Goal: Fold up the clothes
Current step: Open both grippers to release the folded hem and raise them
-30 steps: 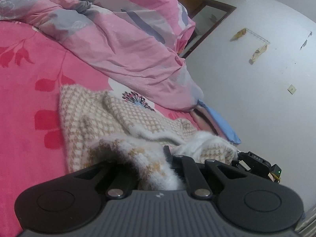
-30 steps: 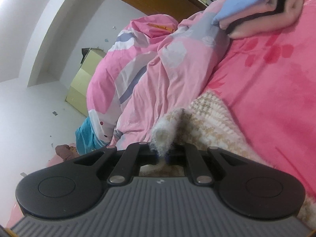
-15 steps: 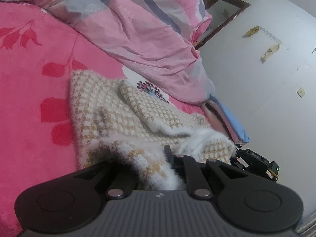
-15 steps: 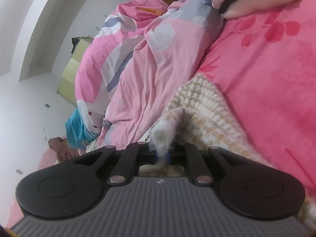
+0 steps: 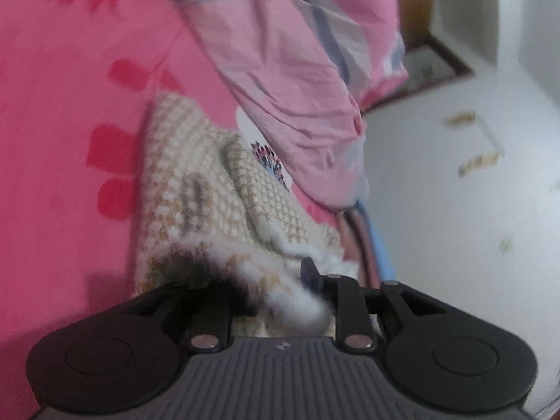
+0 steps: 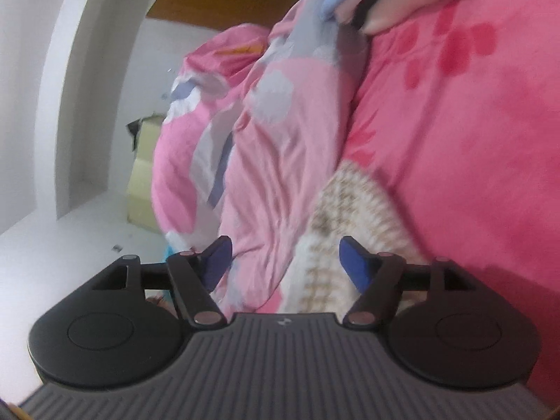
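Bare pink bedsheet lies open on one side of the folded knit sweater, while the heaped pink quilt crowds its other edge, touching it.

Cream houndstooth sweater, folded, on bed

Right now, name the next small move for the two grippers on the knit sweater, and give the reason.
Probably draw both grippers back. The right gripper is opening, its pads clear of the sweater, which lies on the pink bedsheet. The left gripper is opening too, fuzzy hem still between its fingers.
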A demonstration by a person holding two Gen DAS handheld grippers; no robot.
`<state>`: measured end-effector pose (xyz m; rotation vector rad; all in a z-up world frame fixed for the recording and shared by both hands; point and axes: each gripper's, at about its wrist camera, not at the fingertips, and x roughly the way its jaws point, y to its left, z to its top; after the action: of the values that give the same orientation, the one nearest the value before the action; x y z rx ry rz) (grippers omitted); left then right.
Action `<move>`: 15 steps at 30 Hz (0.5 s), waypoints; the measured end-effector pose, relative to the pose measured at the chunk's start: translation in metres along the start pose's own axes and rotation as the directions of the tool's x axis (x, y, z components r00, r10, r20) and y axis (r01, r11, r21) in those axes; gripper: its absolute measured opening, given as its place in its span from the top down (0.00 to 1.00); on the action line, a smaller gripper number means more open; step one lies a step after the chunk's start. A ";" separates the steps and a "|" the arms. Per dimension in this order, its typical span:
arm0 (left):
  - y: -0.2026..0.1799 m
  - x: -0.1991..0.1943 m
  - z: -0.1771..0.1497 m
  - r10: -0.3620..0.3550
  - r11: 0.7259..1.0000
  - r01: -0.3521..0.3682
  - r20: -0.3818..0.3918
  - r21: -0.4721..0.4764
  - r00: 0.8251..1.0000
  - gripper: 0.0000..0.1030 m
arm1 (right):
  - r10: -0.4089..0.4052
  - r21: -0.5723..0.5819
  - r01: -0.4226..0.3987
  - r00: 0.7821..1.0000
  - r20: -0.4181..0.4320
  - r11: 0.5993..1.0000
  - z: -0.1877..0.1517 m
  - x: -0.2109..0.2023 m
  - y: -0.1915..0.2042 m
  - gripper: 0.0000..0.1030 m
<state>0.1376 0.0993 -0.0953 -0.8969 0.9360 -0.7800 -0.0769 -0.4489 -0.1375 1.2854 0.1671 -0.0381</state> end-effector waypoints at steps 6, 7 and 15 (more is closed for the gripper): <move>0.012 -0.022 0.006 -0.083 0.986 0.106 0.179 -0.126 0.980 0.58 | -0.040 0.032 0.039 0.999 0.025 0.999 -0.004 -0.018 -0.017 0.34; 0.012 -0.027 0.008 -0.089 0.984 0.118 0.205 -0.134 0.975 0.57 | -0.046 0.034 0.045 0.998 0.036 0.998 -0.004 -0.024 -0.020 0.34; -0.012 -0.060 -0.004 -0.099 0.993 0.111 0.242 -0.039 0.965 0.50 | -0.059 0.066 0.048 0.983 0.173 0.997 -0.016 -0.106 -0.027 0.34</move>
<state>0.1083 0.1449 -0.0664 -1.0681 0.7025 -0.7207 -0.1864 -0.4481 -0.1517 1.3322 0.0495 -0.2034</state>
